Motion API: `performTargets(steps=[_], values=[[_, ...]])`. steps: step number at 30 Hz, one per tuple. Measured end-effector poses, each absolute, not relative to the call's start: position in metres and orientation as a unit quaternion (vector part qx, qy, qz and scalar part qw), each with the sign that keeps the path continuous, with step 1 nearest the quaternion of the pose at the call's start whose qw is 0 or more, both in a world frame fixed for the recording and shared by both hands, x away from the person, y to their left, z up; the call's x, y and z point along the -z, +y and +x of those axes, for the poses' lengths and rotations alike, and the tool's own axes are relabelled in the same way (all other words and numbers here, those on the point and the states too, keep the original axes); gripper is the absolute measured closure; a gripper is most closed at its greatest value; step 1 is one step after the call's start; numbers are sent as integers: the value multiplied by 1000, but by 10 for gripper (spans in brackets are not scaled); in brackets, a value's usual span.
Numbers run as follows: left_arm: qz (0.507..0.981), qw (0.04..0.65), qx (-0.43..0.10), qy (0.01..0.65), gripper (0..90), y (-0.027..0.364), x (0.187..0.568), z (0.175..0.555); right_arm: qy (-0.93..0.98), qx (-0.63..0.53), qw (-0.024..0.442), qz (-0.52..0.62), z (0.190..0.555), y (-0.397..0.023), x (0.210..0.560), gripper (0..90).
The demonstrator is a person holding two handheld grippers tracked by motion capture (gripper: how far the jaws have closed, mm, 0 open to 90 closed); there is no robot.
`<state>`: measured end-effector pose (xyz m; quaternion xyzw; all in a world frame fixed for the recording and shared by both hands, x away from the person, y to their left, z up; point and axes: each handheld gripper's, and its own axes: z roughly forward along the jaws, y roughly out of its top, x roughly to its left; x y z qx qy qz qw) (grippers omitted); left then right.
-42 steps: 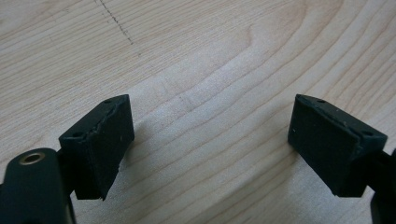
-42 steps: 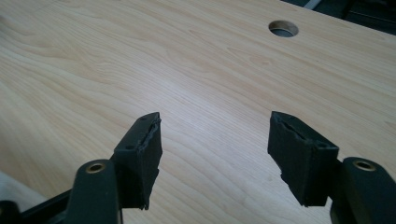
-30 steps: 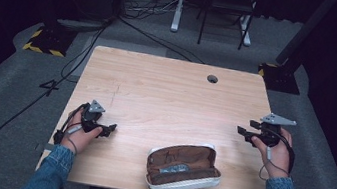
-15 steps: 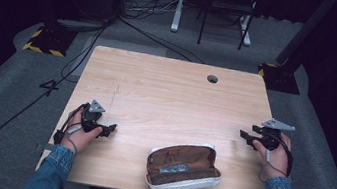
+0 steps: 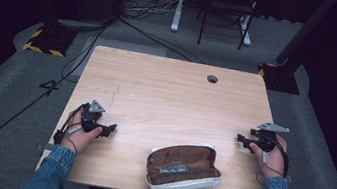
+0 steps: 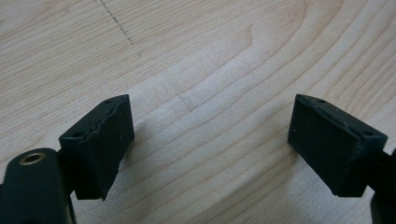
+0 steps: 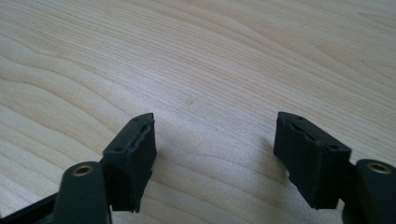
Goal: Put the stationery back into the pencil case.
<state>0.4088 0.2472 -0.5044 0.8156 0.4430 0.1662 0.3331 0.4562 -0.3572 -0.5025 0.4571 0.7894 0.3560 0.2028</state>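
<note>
Right now the pouch (image 5: 183,168) is lying open near the front edge of the table (image 5: 166,94), roughly midway between the two hands, with its brown lining facing up and its pale rim showing around it. The left gripper (image 5: 110,128) is resting low on the wood to the left of the pouch, apart from it, with its tips pointing toward the pouch. In the left gripper view its jaws are standing wide apart with bare wood grain between them. The right gripper (image 5: 241,139) is sitting by the right edge of the table, to the right of the pouch and a little farther back, also well clear of it. Its jaws have just been opening, and in the right gripper view they are standing apart with nothing between them. Both hands are holding their grippers close to the tabletop, and neither one is touching the pouch.
</note>
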Motion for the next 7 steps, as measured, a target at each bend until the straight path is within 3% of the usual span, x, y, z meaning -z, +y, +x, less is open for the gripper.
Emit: performTargets(steps=[7], values=[[815, 334, -167, 444, 147, 247, 505, 409, 787, -343, 208, 470, 459, -356, 504, 143]])
